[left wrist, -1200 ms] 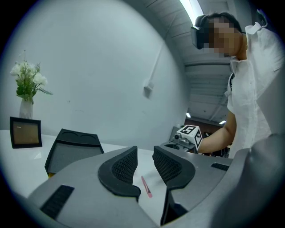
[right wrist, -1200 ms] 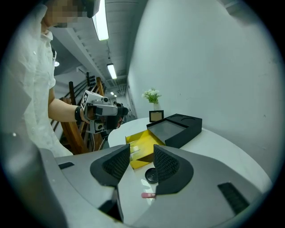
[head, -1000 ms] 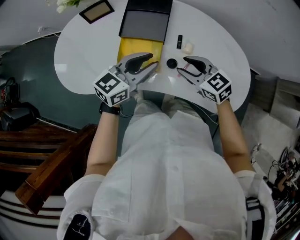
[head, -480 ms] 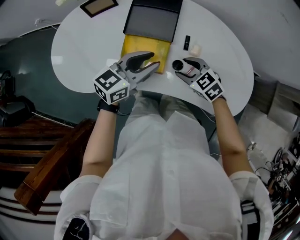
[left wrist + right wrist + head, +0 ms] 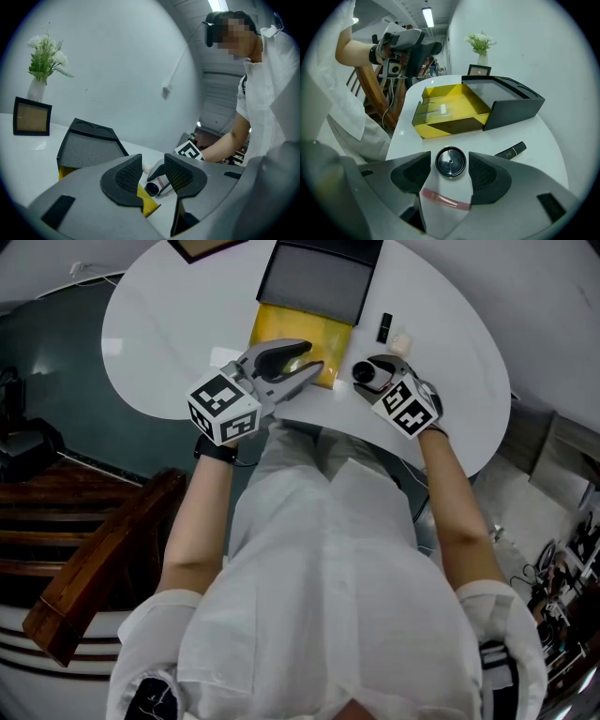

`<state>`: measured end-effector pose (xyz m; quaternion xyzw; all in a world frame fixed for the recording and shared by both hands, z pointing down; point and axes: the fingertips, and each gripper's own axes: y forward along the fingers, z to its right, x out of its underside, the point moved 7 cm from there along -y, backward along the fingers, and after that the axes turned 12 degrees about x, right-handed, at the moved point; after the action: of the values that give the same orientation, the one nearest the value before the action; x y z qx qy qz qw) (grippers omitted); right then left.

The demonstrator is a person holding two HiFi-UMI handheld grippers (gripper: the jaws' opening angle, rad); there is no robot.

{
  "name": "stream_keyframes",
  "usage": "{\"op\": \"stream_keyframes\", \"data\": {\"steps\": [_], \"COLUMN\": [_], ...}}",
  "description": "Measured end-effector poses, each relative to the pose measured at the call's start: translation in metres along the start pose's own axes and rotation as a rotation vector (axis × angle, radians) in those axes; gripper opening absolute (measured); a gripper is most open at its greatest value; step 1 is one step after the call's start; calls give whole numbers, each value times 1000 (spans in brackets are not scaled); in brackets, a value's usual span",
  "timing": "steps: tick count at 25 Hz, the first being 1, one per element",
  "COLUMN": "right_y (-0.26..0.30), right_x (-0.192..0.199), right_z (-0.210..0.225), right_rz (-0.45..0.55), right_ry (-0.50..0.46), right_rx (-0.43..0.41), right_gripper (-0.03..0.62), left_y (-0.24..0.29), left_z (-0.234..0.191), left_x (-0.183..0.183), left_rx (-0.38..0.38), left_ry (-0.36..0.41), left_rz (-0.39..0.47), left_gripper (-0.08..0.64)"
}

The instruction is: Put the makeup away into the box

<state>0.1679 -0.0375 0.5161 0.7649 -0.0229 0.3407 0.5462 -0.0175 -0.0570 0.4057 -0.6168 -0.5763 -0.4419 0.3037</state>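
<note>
A round black compact (image 5: pixel 450 161) lies on the white table (image 5: pixel 178 352) in front of the open yellow box (image 5: pixel 449 108). My right gripper (image 5: pixel 450 175) points steeply down over it. Its jaws have just been opening and stand open on either side of the compact, pads clear of it. A pink stick (image 5: pixel 440 199) lies under this gripper. A black lipstick tube (image 5: pixel 511 150) rests to the right. My left gripper (image 5: pixel 312 358) hovers at the box's near edge. Its jaws have also just been opening, and they are open and empty.
The box's black lid (image 5: pixel 319 279) stands up at its far side. A small white object (image 5: pixel 401 340) lies near the lipstick tube (image 5: pixel 384 327). A picture frame (image 5: pixel 32 116) and a vase of flowers (image 5: pixel 44 61) stand at the table's far left.
My right gripper has come down and tipped towards the table, so its jaws now straddle the compact. My left gripper has shifted slightly along the box's edge. Both jaws stand wider.
</note>
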Motion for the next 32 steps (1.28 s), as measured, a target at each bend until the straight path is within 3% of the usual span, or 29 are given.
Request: {"op": "stream_keyframes", "data": {"steps": [15,25,32], "right_y": [13,9,-12], "right_x": [-1,-10,-40], "right_z": [-2,4,17], "right_rz": [-83,-76,-32], "right_ry": [-48,-47,-45], "right_rx": [-12,-3,26], "right_gripper": [222,219,219], "left_y": [-7,-11,-24], "left_z": [-5,-8,-13], "left_x": [1,-1,-7], "left_rx": [5,8,-20], "left_ry": [-15,-16,-4], "left_rz": [16,20,43], "left_gripper": [155,160,158]}}
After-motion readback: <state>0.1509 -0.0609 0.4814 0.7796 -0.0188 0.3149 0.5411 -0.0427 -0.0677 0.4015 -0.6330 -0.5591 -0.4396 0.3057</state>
